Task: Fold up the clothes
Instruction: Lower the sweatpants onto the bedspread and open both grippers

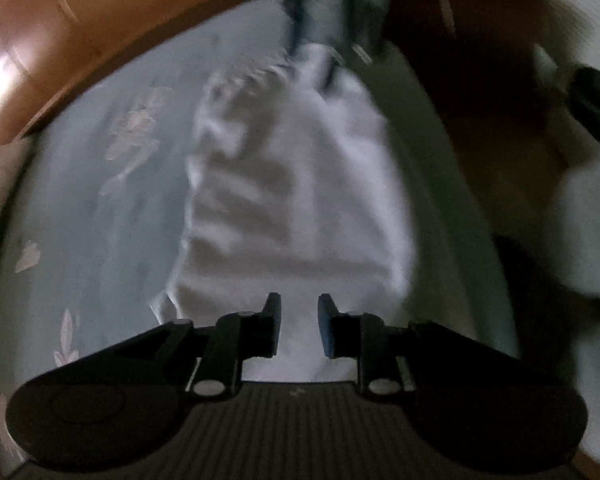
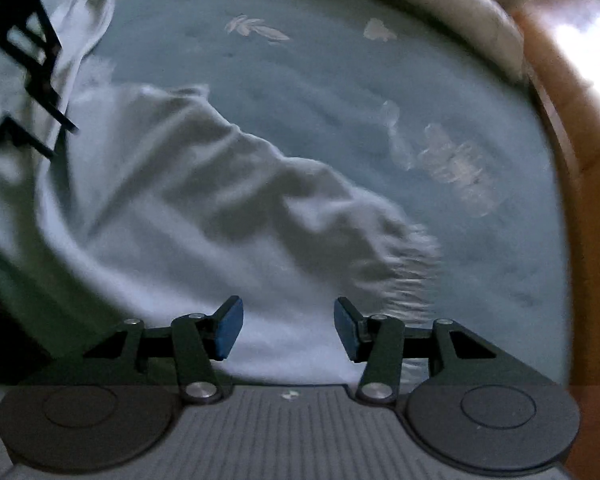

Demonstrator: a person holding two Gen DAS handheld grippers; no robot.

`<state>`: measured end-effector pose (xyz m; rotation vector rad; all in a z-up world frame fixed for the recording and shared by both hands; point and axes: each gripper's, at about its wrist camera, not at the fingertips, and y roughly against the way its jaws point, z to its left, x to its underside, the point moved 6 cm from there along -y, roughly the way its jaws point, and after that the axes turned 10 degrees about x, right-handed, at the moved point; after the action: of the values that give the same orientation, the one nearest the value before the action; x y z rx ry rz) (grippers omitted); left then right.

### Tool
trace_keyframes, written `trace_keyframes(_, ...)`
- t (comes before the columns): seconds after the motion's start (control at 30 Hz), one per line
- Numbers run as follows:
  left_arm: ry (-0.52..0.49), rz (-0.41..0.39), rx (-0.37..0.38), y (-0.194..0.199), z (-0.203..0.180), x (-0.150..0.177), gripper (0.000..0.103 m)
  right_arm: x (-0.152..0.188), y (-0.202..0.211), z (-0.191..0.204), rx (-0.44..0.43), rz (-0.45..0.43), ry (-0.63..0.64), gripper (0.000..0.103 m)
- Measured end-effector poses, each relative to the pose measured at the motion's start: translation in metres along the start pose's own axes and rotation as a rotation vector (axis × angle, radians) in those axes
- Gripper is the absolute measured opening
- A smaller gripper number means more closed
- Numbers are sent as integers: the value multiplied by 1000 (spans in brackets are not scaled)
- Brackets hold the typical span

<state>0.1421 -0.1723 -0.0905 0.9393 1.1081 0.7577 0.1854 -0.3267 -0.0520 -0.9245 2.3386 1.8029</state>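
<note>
A rumpled white garment point(image 1: 296, 184) lies on a pale blue bedsheet point(image 1: 100, 208), stretching straight ahead of the left gripper point(image 1: 299, 326), whose jaws stand narrowly apart and hold nothing. Seen from the right gripper point(image 2: 289, 328), its jaws at a moderate gap and likewise empty, the cloth runs ahead and off to the left, its ribbed hem point(image 2: 408, 264) just right of the jaws. Both hover above the fabric; neither looks clearly nearer.

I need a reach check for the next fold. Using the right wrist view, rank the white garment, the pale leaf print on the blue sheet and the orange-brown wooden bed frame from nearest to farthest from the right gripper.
1. White garment, directly below the open right gripper.
2. Pale leaf print on the blue sheet, ahead and right.
3. Orange-brown wooden bed frame, far right edge.
</note>
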Motion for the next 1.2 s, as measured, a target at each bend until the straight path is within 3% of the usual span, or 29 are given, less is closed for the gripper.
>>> trace_keyframes(0.1, 21, -61, -12, -22, 0, -15, 21, 11, -25, 8, -62, 62, -97, 55)
trace_keyframes(0.2, 85, -101, 64, -40, -12, -23, 22, 34, -41, 10, -72, 119, -127, 56)
trace_keyframes(0.37, 155, -59, 152, -68, -42, -19, 17, 49, -48, 15, -79, 83, -113, 68)
trace_keyframes(0.53, 145, -44, 161, -61, -47, -29, 15, 51, -42, 22, -48, 87, -112, 73)
trace_keyframes(0.6, 135, -63, 162, -53, -40, -35, 22, 45, -38, 22, -32, 89, -108, 73)
trace_keyframes(0.7, 167, -79, 131, -50, -24, -41, 23, 32, -30, 20, -19, 40, -130, 73)
trace_keyframes(0.83, 259, -51, 92, -68, -8, -39, 23, 24, -37, 19, -33, 32, -179, 73)
trace_keyframes(0.97, 387, -25, 134, -78, -3, -29, 23, 33, -55, 20, -60, 87, -223, 74)
trace_keyframes(1.03, 473, -29, 177, -70, 7, -23, 24, 34, -51, 18, -80, 74, -229, 74)
trace_keyframes(1.1, 566, -48, 165, -56, 29, -15, 24, 33, -46, 15, -99, 67, -221, 73)
trace_keyframes(1.2, 691, -111, 79, -27, 79, -1, 24, 16, -33, 5, -141, 2, -222, 69)
